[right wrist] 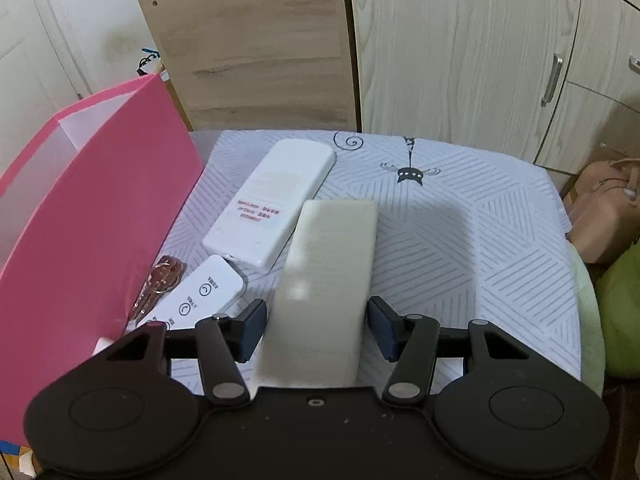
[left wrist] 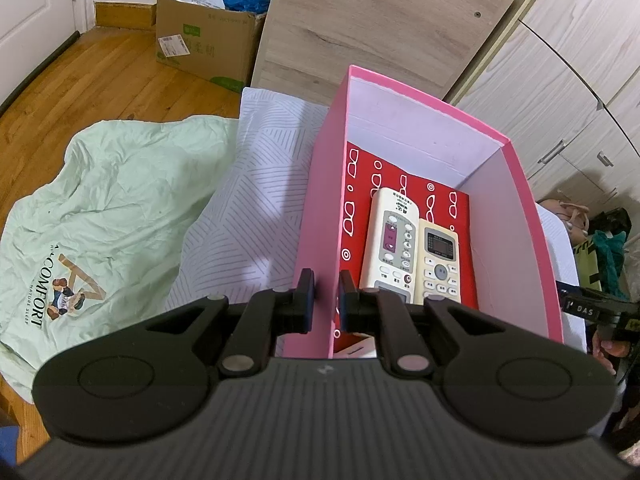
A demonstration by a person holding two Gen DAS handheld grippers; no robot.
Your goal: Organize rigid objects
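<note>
Left gripper [left wrist: 323,300]: jaws nearly together, pinching the near-left wall of the pink cardboard box [left wrist: 320,208], one pad outside the wall, one inside. Box sits on a white pillow with grey line pattern [left wrist: 256,184], toward its far edge by the wood-grain panel [left wrist: 372,24].

Inside the box, on a red sheet with white glasses print [left wrist: 400,176]: two cream air-conditioner remotes, face up, side by side and touching, the one with a purple panel [left wrist: 390,240] on the left, the one with a dark display [left wrist: 438,256] on the right.

Right gripper [right wrist: 316,328]: jaws half-wide, straddling a cream rectangular remote lying face down [right wrist: 328,280]; small gaps show on both sides, pads not pressing it. Remote is on the pillow, just right of the box's outer wall.

Beside it: a white face-down remote with a red-text label [right wrist: 272,200], a small white remote with round buttons [right wrist: 200,292], and a bunch of copper-coloured keys [right wrist: 158,284] against the box wall.
</note>
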